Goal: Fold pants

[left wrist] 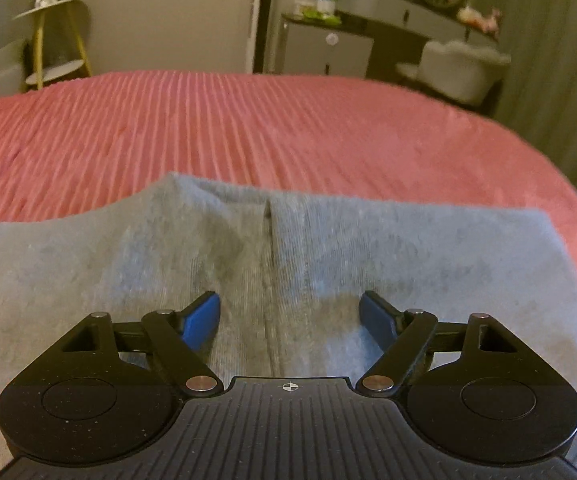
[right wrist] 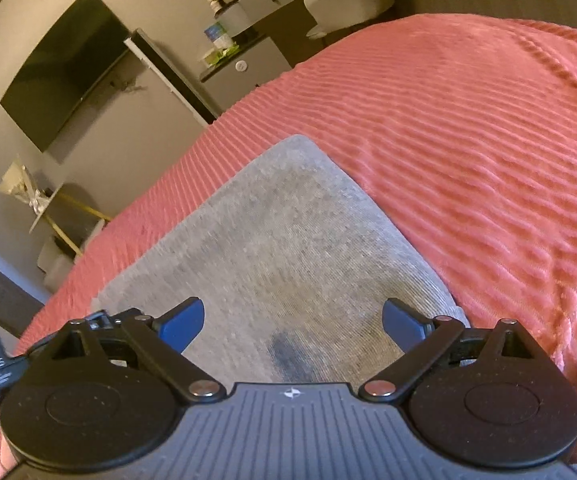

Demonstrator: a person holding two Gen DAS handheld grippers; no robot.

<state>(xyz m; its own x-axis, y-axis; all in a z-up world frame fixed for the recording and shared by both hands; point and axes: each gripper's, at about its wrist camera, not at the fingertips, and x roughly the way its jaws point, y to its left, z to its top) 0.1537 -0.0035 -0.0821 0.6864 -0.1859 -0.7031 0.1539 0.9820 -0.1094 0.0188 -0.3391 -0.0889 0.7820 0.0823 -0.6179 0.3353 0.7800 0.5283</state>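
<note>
Grey pants point(left wrist: 288, 248) laid flat on pink ribbed bed cover point(left wrist: 248, 128). Left gripper point(left wrist: 290, 312) held just above pants, over middle seam; blue fingers point(left wrist: 202, 320) spread wide, nothing pinched. Right gripper point(right wrist: 293, 320) held over folded end of pants point(right wrist: 272, 240); blue fingers point(right wrist: 402, 322) spread wide too, nothing pinched. Dark TV point(right wrist: 60, 68) seen on wall beyond bed.
</note>
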